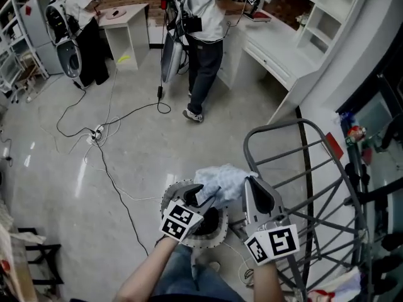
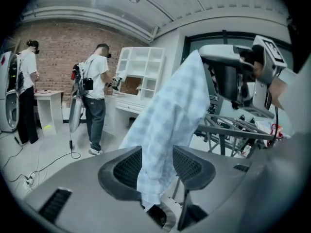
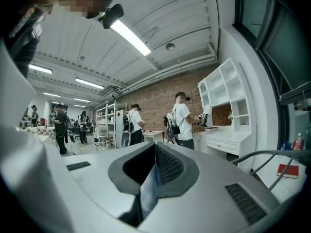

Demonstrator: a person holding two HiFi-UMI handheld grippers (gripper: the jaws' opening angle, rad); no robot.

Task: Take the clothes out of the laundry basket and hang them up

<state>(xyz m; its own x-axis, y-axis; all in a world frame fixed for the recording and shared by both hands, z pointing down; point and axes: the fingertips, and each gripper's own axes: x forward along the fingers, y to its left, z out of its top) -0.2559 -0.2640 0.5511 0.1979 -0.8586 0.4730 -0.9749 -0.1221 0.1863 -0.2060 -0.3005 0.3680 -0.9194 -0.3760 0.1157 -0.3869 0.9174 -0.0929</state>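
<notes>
I see open floor to my left; the metal rack crowds my right, cables trail ahead.

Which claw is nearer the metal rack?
Right. The right claw, gripping the cloth, is beside the rack; the left claw is farther left, across the cloth.

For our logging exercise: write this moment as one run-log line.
left claw: open around pale blue checked cloth garment | right claw: shut on garment | garment: held up, not yet hung
</notes>
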